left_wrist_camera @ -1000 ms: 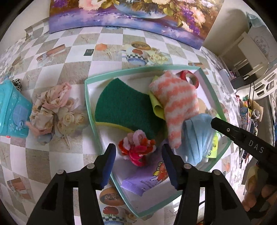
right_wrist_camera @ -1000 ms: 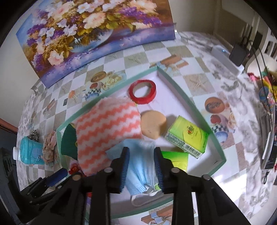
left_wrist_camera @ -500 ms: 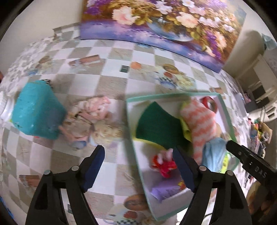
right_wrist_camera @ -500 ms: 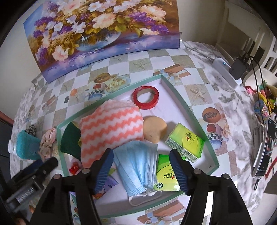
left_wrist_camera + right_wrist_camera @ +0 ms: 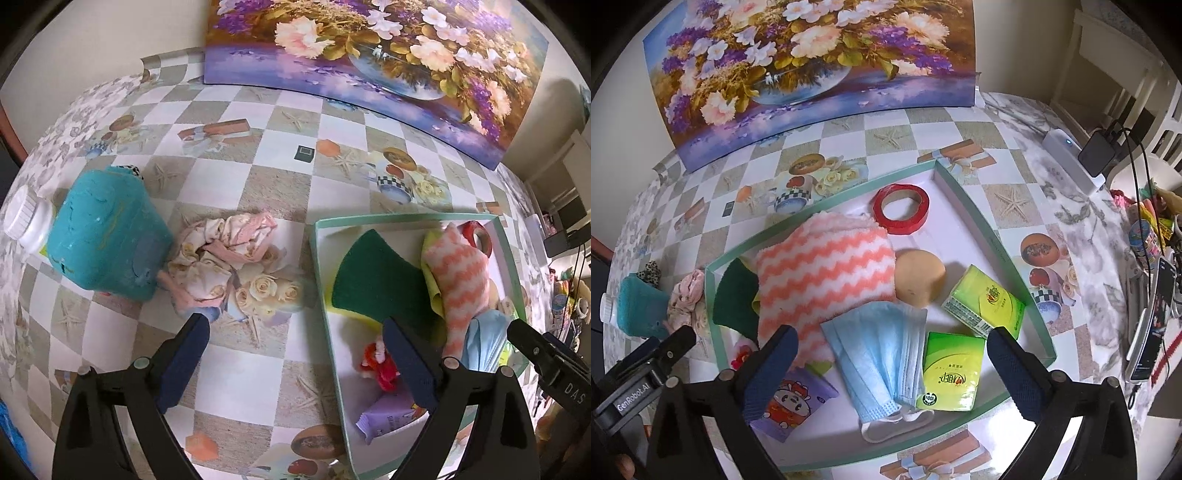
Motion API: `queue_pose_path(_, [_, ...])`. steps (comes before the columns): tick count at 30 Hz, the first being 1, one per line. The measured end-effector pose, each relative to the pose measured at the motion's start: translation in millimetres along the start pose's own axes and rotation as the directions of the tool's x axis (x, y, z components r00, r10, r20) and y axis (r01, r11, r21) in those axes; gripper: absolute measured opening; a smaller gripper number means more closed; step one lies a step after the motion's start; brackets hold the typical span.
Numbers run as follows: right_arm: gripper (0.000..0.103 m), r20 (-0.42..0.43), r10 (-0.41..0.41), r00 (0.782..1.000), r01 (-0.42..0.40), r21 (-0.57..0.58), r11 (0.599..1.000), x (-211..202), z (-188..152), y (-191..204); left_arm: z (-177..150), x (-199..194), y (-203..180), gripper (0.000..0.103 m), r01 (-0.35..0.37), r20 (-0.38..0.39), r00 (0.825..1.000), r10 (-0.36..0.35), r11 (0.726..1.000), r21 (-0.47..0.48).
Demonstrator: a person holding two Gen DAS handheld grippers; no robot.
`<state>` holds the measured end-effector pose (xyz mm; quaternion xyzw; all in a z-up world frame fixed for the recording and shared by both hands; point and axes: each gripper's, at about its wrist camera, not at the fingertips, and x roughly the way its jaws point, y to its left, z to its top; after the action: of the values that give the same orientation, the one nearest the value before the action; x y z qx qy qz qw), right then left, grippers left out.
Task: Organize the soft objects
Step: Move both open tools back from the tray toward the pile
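My right gripper [image 5: 890,363] has just been opening and stands wide with nothing held, the blue face mask [image 5: 879,354] lying loose in the tray [image 5: 971,221] under it. My left gripper [image 5: 295,354] has also just spread, empty, above bare tablecloth. Ahead and left of it lies the crumpled floral cloth [image 5: 221,254] beside the teal pouch [image 5: 103,236], my likely next pick: reach forward, drop and close.

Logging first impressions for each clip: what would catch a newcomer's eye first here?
Probably the green-rimmed tray crowded with soft things: a pink zigzag towel in the middle, and a blue face mask lying free between the right gripper's wide-open fingers, which have just been opening. Behind it, a big flower painting leans against the wall.
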<state>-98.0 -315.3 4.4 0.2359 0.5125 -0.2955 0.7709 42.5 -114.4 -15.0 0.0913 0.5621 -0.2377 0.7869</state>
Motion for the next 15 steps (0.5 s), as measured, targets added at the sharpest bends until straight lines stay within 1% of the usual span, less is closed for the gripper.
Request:
queue_pose_path(11, [0.103, 0.012, -0.016, 1.0, 0.017, -0.006, 1.0, -5.3, 0.8, 4.5, 3.2, -6.5, 5.1, 0.095, -0.011, -0.008, 1.0, 0.011, 1.0, 0.013])
queue_pose_path(15, [0.103, 0.03, -0.008, 1.0, 0.009, -0.028, 1.0, -11.7, 1.3, 15.9, 6.8, -17.8, 10.4, 0.095, -0.015, 0.019, 1.0, 0.014, 1.0, 0.02])
